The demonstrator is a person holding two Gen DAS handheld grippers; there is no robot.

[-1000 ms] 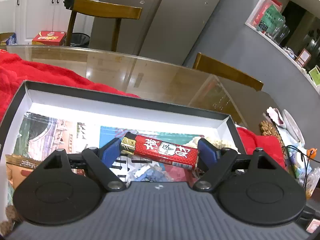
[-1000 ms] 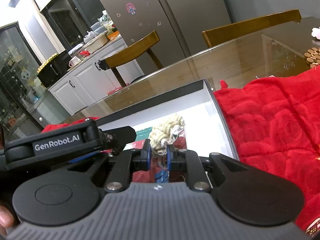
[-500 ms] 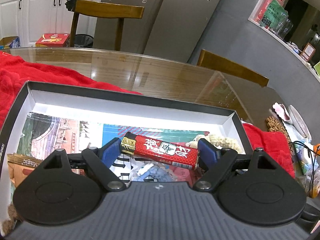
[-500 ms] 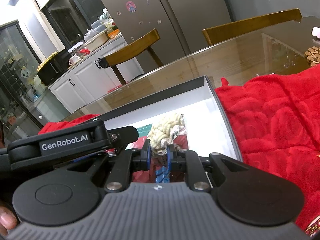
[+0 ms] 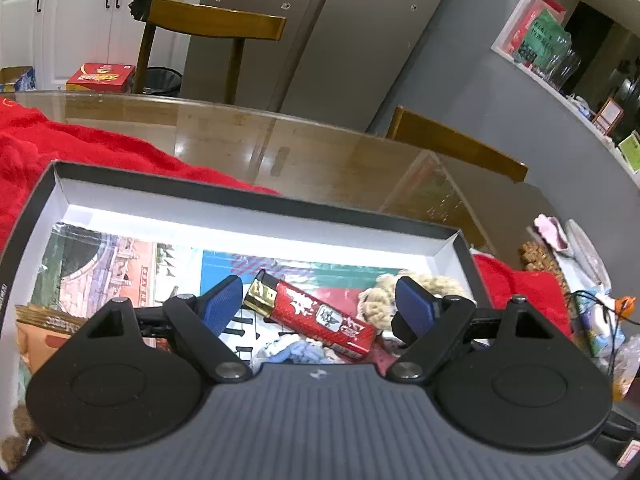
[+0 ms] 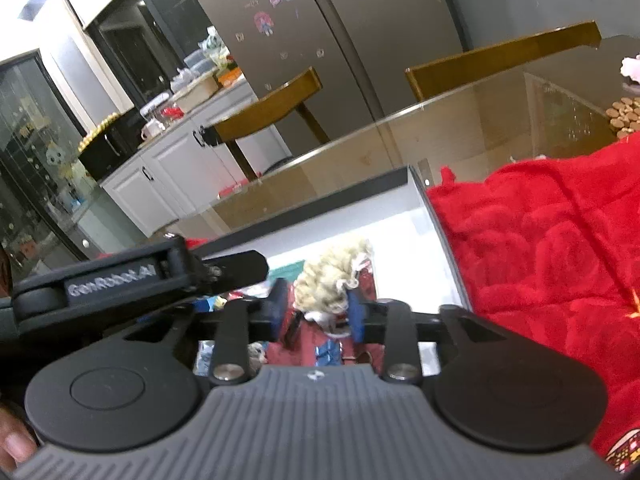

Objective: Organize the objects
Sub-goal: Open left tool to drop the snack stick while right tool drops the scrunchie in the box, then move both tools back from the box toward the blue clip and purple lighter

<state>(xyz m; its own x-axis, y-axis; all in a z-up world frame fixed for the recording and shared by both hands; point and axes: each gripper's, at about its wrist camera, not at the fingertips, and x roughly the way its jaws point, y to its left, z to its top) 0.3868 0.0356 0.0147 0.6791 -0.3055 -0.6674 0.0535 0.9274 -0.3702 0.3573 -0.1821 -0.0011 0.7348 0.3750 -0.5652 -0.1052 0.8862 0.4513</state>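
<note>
Two claws over an open box on a red cloth, tabletop of glass beyond.

In the left wrist view: left claw (image 5: 318, 306) spread wide, pads clear of the red lighter (image 5: 314, 316) lying slantwise between them inside the box (image 5: 256, 210); printed cards beneath, lower left corner cut off by the claw body. In the right wrist view: right claw (image 6: 320, 308) part apart around a cream yarn tuft (image 6: 334, 278), seemingly touching one pad; lighter hidden here, red cloth (image 6: 540, 248) filling the right side.
</note>
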